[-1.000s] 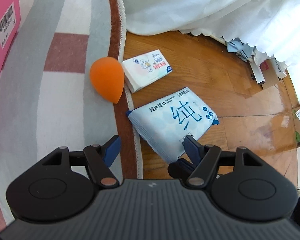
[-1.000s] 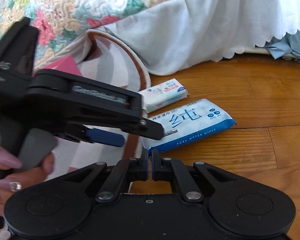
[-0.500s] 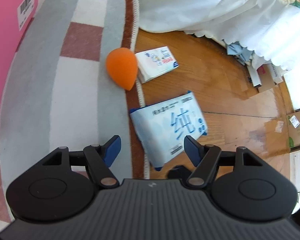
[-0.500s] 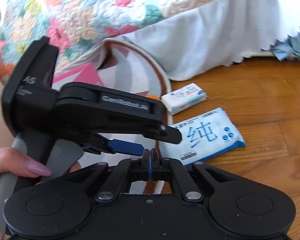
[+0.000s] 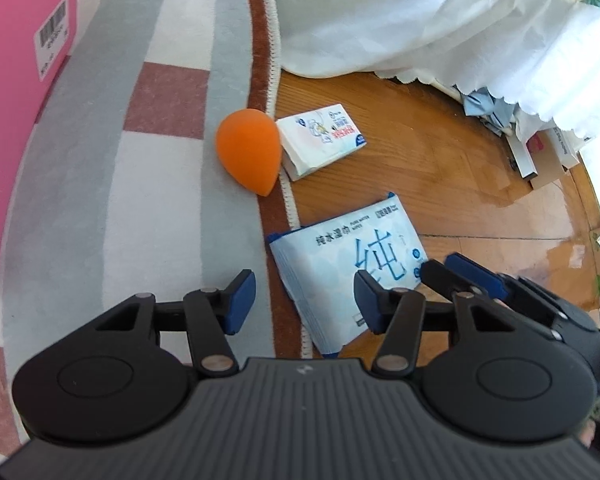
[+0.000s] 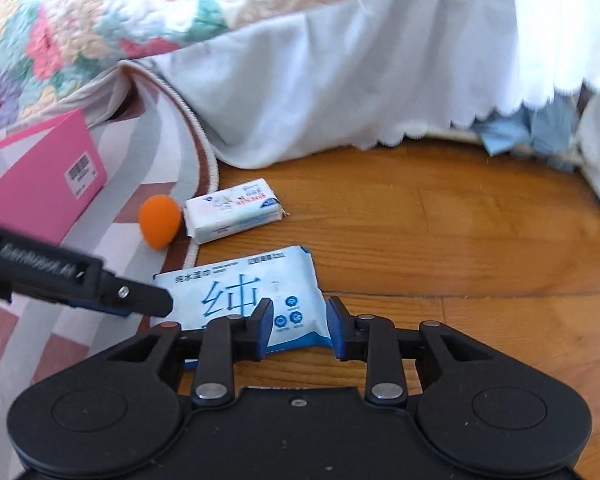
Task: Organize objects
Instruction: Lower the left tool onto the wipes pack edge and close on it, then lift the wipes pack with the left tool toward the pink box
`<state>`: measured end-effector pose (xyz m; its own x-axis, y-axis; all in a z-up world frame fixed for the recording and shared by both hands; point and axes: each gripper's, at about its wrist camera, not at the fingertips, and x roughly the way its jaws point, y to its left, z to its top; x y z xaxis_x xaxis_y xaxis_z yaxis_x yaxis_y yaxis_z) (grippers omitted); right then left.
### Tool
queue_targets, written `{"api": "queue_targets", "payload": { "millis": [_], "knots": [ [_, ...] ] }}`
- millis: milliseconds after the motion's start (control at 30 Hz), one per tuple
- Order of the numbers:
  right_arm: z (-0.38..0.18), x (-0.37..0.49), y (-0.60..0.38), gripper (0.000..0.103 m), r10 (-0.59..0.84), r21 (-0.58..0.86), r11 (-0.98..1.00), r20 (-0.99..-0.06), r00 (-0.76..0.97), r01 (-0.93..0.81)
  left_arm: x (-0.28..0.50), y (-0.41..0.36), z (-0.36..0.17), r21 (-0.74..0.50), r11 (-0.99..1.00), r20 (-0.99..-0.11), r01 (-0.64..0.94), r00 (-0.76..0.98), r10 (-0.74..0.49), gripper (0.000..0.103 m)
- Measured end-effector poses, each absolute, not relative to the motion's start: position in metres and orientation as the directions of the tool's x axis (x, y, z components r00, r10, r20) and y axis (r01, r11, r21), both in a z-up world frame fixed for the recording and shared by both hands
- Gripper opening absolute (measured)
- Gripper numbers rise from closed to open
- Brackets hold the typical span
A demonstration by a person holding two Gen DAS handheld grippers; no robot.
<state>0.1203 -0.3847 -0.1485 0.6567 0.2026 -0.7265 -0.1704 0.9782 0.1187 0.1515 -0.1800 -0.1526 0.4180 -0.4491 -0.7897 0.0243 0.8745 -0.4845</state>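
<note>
A blue-and-white wet wipes pack (image 5: 340,268) lies on the wood floor, one end over the rug's edge; it also shows in the right wrist view (image 6: 244,296). My left gripper (image 5: 304,300) is open above its near end. My right gripper (image 6: 300,328) is open with its fingers either side of the pack's right end. An orange teardrop sponge (image 5: 248,150) lies on the rug next to a small white tissue pack (image 5: 320,140). Both also show in the right wrist view: the sponge (image 6: 159,220) and the tissue pack (image 6: 232,210).
A pink box (image 5: 16,80) stands on the striped rug (image 5: 112,184) at the left. A white bed skirt (image 6: 340,80) hangs down behind the objects. Cardboard and papers (image 5: 540,152) lie at the far right on the wood floor (image 6: 440,232).
My right gripper has opened and moved down around the wipes pack's end. My left gripper has shifted so the pack sits between its fingers' line of view.
</note>
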Motion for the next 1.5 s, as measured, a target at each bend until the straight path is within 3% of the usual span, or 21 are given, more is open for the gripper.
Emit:
{"api": "queue_targets", "payload": {
  "millis": [100, 133, 167, 267, 367, 500, 600, 700, 833, 933, 1000, 1100, 1367, 1500],
  "knots": [
    [-0.156, 0.127, -0.389, 0.050, 0.254, 0.180, 0.967, -0.737, 0.627, -0.180, 0.151, -0.184, -0.154, -0.498, 0.866, -0.783, 0.042, 0.409, -0.469, 0.048],
    [-0.158, 0.129, -0.389, 0.060, 0.280, 0.200, 0.960, -0.745, 0.605, -0.198, 0.150, -0.185, -0.154, -0.491, 0.870, -0.785, 0.046, 0.409, -0.465, 0.037],
    [-0.160, 0.131, -0.389, 0.061, 0.298, 0.212, 0.954, -0.751, 0.589, -0.213, 0.150, -0.186, -0.155, -0.481, 0.875, -0.791, 0.049, 0.406, -0.458, 0.033],
    [-0.163, 0.125, -0.391, 0.062, 0.352, 0.259, 0.936, -0.738, 0.575, -0.240, 0.149, -0.186, -0.155, -0.490, 0.870, -0.787, 0.059, 0.400, -0.470, 0.030],
    [-0.161, 0.115, -0.391, 0.057, 0.386, 0.290, 0.922, -0.729, 0.565, -0.257, 0.148, -0.183, -0.156, -0.513, 0.858, -0.780, 0.039, 0.396, -0.484, 0.030],
    [-0.160, 0.105, -0.387, 0.057, 0.434, 0.316, 0.899, -0.737, 0.518, -0.303, 0.148, -0.186, -0.154, -0.460, 0.886, -0.801, 0.054, 0.404, -0.441, 0.030],
    [-0.159, 0.100, -0.383, 0.056, 0.414, 0.254, 0.900, -0.751, 0.515, -0.353, 0.150, -0.184, -0.153, -0.455, 0.890, -0.811, 0.039, 0.394, -0.432, 0.030],
    [-0.158, 0.102, -0.391, 0.057, 0.423, 0.289, 0.903, -0.738, 0.526, -0.319, 0.149, -0.184, -0.152, -0.433, 0.900, -0.821, 0.042, 0.395, -0.413, 0.029],
    [-0.160, 0.112, -0.396, 0.066, 0.391, 0.288, 0.920, -0.739, 0.548, -0.268, 0.148, -0.190, -0.149, -0.387, 0.919, -0.832, 0.070, 0.403, -0.381, 0.026],
    [-0.164, 0.117, -0.394, 0.065, 0.397, 0.294, 0.916, -0.750, 0.529, -0.272, 0.148, -0.188, -0.150, -0.396, 0.915, -0.826, 0.074, 0.407, -0.390, 0.026],
    [-0.166, 0.117, -0.391, 0.054, 0.420, 0.318, 0.906, -0.749, 0.512, -0.278, 0.147, -0.185, -0.151, -0.411, 0.909, -0.825, 0.062, 0.400, -0.400, 0.026],
    [-0.167, 0.112, -0.386, 0.053, 0.439, 0.339, 0.898, -0.746, 0.500, -0.282, 0.145, -0.182, -0.151, -0.448, 0.894, -0.830, -0.010, 0.377, -0.412, 0.027],
    [-0.158, 0.097, -0.371, 0.054, 0.398, 0.291, 0.914, -0.776, 0.489, -0.283, 0.130, -0.187, -0.145, -0.433, 0.901, -0.835, 0.019, 0.368, -0.409, 0.026],
    [-0.151, 0.092, -0.368, 0.060, 0.393, 0.302, 0.918, -0.787, 0.476, -0.259, 0.122, -0.185, -0.137, -0.434, 0.899, -0.830, 0.057, 0.363, -0.424, 0.026]
  ]
}}
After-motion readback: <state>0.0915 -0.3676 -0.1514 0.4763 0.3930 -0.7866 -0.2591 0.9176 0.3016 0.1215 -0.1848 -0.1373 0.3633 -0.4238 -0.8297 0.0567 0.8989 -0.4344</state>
